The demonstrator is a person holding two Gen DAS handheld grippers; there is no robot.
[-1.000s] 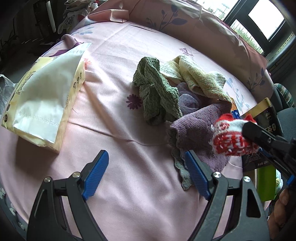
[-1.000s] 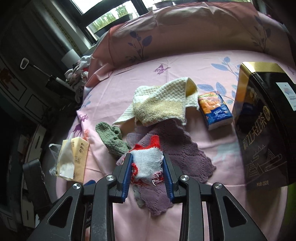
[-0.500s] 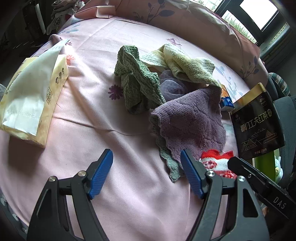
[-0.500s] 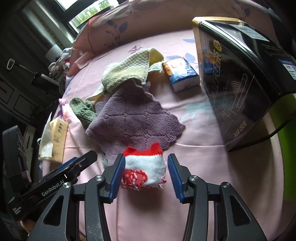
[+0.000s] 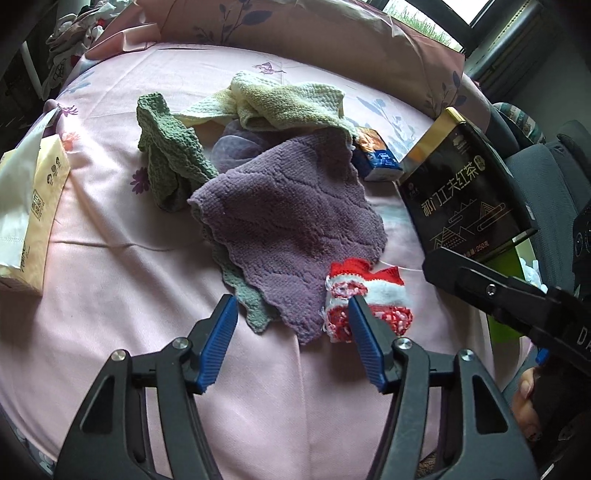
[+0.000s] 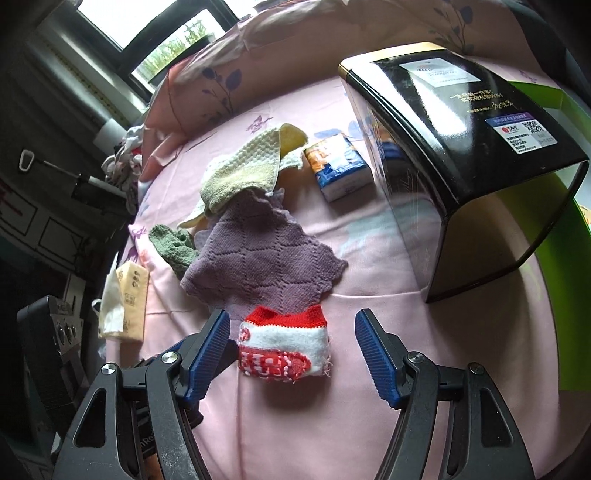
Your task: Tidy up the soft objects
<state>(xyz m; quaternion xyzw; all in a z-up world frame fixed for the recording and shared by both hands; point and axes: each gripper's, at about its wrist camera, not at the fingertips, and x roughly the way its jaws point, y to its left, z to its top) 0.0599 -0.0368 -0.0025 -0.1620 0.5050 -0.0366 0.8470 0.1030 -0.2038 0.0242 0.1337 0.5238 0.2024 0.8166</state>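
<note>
A red and white knitted sock (image 6: 284, 343) lies flat on the pink bedsheet (image 6: 332, 424), between the opening jaws of my right gripper (image 6: 292, 314); neither pad presses on it. In the left wrist view the sock (image 5: 373, 295) sits just past the right fingertip. My left gripper (image 5: 291, 300) hovers with its jaws closing over the near corner of the purple cloth (image 5: 288, 221), and nothing is gripped. Under that corner a grey-green cloth edge (image 5: 255, 306) peeks out. Farther back lie a green knitted cloth (image 5: 170, 155) and a pale yellow towel (image 5: 280, 103).
A black tea box (image 6: 461, 147) stands at the right with a green box (image 6: 561, 295) behind it. A small blue and orange tissue packet (image 6: 340, 166) lies beside it. A yellow tissue pack (image 5: 29, 206) rests at the left, and a pillow (image 5: 295, 29) lines the far side.
My right gripper lowered the sock onto the sheet in front of the purple cloth and let go. The left gripper shifted right toward that cloth's corner while its jaws narrowed.
</note>
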